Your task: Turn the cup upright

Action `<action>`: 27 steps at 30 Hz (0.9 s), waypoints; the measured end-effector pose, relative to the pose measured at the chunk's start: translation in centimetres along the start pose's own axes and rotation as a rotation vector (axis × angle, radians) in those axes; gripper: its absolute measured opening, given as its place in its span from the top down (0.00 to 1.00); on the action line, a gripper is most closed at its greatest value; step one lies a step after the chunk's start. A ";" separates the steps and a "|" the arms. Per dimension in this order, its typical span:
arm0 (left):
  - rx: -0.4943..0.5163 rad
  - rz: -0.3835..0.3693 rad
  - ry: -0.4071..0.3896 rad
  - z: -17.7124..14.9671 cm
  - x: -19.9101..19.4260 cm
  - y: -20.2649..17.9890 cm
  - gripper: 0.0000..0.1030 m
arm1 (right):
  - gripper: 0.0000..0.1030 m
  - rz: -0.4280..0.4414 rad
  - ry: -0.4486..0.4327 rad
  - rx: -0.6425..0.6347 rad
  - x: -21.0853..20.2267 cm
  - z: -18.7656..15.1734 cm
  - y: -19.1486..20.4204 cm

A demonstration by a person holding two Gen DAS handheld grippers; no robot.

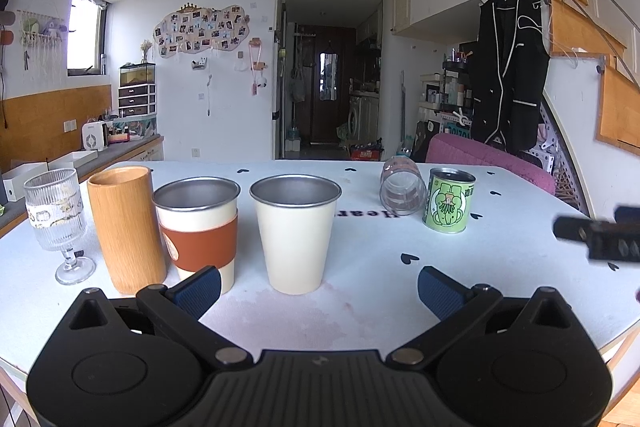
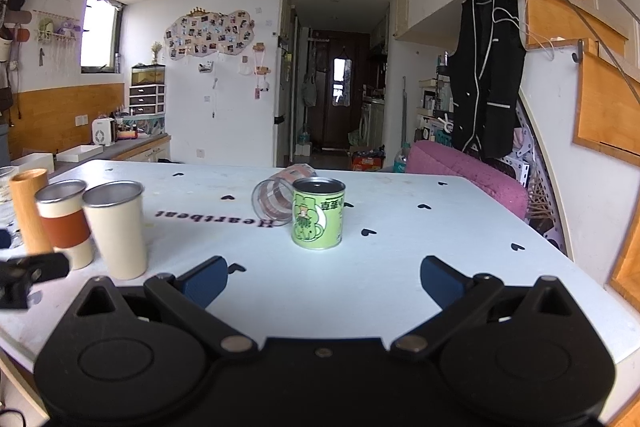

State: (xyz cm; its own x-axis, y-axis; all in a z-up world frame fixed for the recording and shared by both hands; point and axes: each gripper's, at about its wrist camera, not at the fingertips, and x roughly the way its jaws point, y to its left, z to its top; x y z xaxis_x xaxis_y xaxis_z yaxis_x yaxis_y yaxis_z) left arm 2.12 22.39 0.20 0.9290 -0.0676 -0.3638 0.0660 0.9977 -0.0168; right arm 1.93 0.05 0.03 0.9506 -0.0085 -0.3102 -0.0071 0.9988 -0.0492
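White table (image 2: 400,267), standing cups (image 1: 295,235), tipped glass (image 2: 272,203), green can (image 2: 318,213)

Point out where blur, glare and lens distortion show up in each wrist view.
Left wrist view: the right gripper at the right edge is motion-blurred; the window is blown out; the stair rails bow from fisheye. Right wrist view: the left gripper at the left edge is smeared; the tipped glass cup and green can look sharp.

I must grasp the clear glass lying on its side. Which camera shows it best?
The left wrist view: the glass lies unobstructed beside the green can, with its mouth facing the camera. In the right wrist view, the can hides part of the glass.
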 end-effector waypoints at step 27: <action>0.005 0.009 0.039 -1.5 0.8 0.7 0.00 | 0.09 0.085 0.337 0.012 24.5 11.4 -0.7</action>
State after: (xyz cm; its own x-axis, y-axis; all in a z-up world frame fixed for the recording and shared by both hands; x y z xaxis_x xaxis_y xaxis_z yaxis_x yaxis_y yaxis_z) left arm 2.36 23.06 -1.50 0.9147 -0.0584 -0.3998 0.0598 0.9982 -0.0090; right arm 28.72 -0.27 3.31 0.7909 0.0608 -0.6089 -0.0758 0.9971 0.0011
